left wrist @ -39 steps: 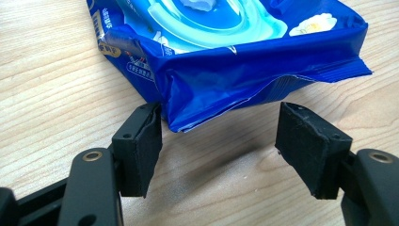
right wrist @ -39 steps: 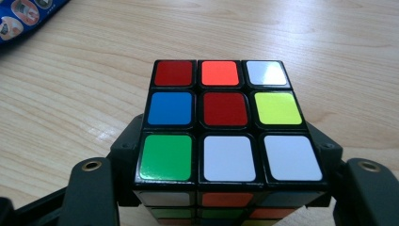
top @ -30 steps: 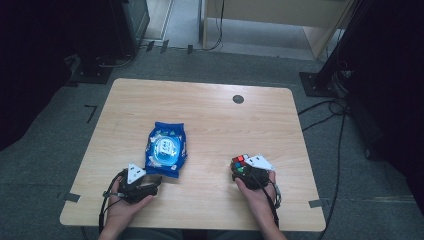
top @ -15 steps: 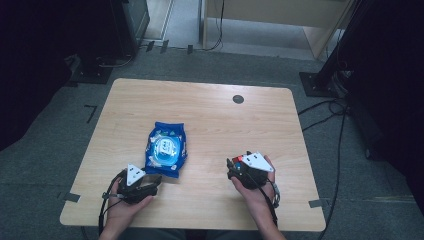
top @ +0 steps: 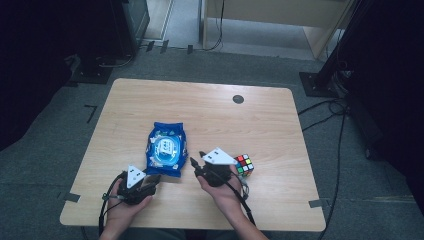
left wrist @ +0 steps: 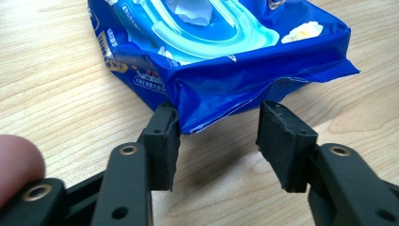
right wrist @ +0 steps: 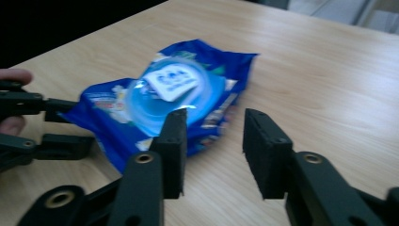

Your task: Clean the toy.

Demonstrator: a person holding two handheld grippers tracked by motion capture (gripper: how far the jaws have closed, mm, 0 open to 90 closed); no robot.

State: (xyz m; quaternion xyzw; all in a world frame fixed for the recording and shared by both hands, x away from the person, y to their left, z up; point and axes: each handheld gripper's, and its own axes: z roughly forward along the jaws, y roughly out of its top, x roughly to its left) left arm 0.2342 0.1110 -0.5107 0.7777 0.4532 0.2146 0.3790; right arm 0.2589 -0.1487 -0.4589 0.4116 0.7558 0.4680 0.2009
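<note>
A blue pack of wet wipes (top: 166,149) lies flat on the wooden table (top: 215,115). My left gripper (top: 154,178) sits at the pack's near end. In the left gripper view the pack's crimped end (left wrist: 226,89) lies between the jaws of that gripper (left wrist: 219,141). One pad touches the end, the other stands apart, and the jaws have just been closing. My right gripper (top: 197,158) is just right of the pack. Its jaws (right wrist: 214,146) have just narrowed and hold nothing, with the pack (right wrist: 174,94) beyond them. A colourful puzzle cube (top: 244,164) rests on the table at the right gripper's right.
A round dark cable port (top: 238,99) sits in the table's far right part. Black stands and cables (top: 330,80) crowd the floor to the right. The left gripper (right wrist: 77,123) with a fingertip behind it shows at the left of the right gripper view.
The right gripper let go of the cube, left it on the table and moved left toward the pack. The left hand stayed at the pack's near end.
</note>
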